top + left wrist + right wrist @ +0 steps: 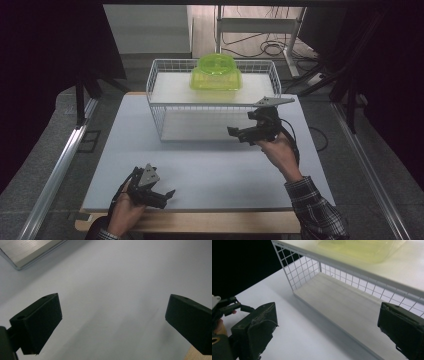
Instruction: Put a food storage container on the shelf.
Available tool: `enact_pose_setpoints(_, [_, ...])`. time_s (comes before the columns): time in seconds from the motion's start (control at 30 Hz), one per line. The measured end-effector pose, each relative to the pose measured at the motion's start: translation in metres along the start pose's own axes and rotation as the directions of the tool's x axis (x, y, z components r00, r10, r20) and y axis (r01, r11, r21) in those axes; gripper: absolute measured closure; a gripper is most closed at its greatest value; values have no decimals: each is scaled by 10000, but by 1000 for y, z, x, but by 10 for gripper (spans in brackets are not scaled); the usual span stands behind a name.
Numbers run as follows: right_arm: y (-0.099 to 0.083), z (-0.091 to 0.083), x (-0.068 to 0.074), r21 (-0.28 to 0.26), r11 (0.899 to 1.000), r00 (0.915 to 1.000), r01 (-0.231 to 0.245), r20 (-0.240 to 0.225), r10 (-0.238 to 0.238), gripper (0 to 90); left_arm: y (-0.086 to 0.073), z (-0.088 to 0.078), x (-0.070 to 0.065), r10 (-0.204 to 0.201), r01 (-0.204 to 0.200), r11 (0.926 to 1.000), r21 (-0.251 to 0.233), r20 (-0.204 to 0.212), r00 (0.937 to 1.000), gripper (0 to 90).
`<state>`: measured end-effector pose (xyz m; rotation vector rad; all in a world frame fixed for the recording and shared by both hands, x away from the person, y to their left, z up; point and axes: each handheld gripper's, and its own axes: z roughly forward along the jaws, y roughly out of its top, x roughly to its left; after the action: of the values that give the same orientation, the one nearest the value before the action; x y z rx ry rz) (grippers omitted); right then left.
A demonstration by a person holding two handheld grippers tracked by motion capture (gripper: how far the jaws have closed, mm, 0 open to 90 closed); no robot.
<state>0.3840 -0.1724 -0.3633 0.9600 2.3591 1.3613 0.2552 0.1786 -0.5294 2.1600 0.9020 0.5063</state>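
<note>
While the high view takes in the whole scene, the box (216, 73), a translucent lime-green plastic container with a round raised lid, sits on the top shelf of the rack (155, 107), toward its middle and back. Right gripper view shows its pale green underside (362, 248) through the white shelf edge, blurred, and looks into the lower shelf with its wood-tone board and wire grid back wall; high view gives that only from above. One box, one white wire rack with two levels, two hand-held grippers, one surface (210, 170).

Right hand-held gripper (239, 132) is raised just in front of the rack's right front corner, pointing left; jaws spread wide, nothing between them, seen clearly in its own view (327, 330). Box well above and behind it, not touched.

Left hand-held gripper (167, 196) is low at the near left edge of the surface, well apart from the rack; jaws spread wide, nothing between them (112, 322). Its own view gives bare grey-white surface and a metal rail corner (27, 251) at top left. Right gripper view also catches the left hand-held gripper far off at its left edge.
</note>
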Motion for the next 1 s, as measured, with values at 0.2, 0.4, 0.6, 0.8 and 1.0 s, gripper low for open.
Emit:
enact_pose_setpoints(0.2, [-14, 0, 1, 15, 9999, 9999, 124, 117, -124, 23, 0, 1, -1, 40, -40, 10000, 38, -34, 10000, 4])
enact_pose_setpoints(0.4, [-28, 0, 2, 21, 9997, 9993, 256, 280, -256, 18, 0, 1, 0, 81, -81, 9999, 63, -64, 9999, 3])
enact_pose_setpoints(0.6, [-45, 0, 4, 105, 9994, 9985, 333, 427, -337, 10, 0, 1, 0, 56, -55, 10000, 56, -62, 10000, 4])
enact_pose_setpoints(0.8, [-60, -2, 3, 119, 9998, 9984, 166, 533, -173, 6, 0, 1, 0, 91, -91, 9999, 69, -75, 9999, 3])
enact_pose_setpoints(1.0, [-74, -5, 1, 127, 9999, 9976, 70, 692, -78, 6, 0, 1, -1, 130, -129, 9999, 99, -86, 9999, 2])
